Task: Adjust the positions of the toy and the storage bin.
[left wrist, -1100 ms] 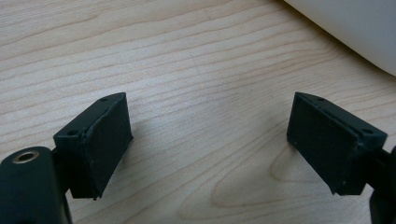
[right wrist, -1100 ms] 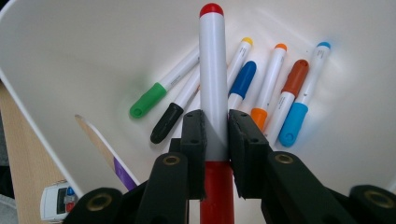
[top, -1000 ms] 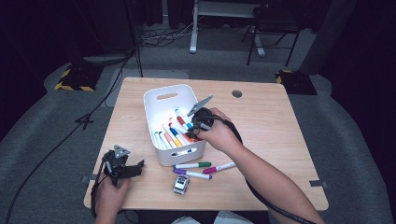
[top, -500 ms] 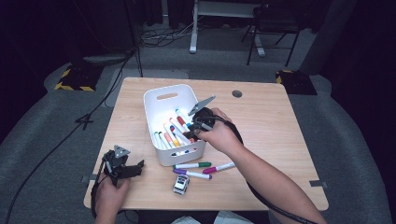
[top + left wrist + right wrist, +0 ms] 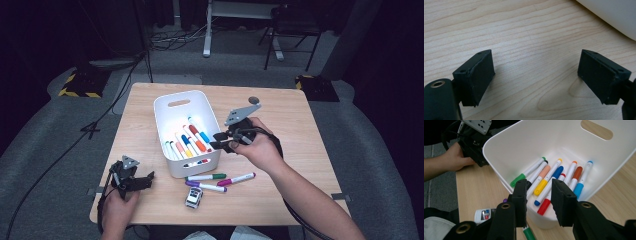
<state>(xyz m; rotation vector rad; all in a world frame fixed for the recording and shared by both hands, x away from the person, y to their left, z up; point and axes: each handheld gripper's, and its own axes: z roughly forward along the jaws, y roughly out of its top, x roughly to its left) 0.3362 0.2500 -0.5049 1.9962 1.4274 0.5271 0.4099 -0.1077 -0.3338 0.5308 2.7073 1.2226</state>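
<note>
Markers (image 5: pixel 220 179): light, stiff, slick plastic; three lie below right gripper (image 5: pixel 223 142), beside bin (image 5: pixel 210 110)
Grab spot: mid-barrel, crosswise
Right gripper: jaws just opening, narrow gap, empty
Left gripper (image 5: pixel 146 180): wide, empty

Light wooden square table (image 5: pixel 300 190), grain visible, on grey carpeted floor (image 5: pixel 45 165). White plastic bin with handle slot (image 5: pixel 172 112) stands left of centre. Just in front of bin, near front edge: green-capped white marker (image 5: pixel 206 177), pink-capped white marker (image 5: pixel 236 179), purple-capped white marker (image 5: pixel 205 186), small white toy car (image 5: pixel 193 197). Small dark round disc (image 5: pixel 254 100) near back edge.
</note>
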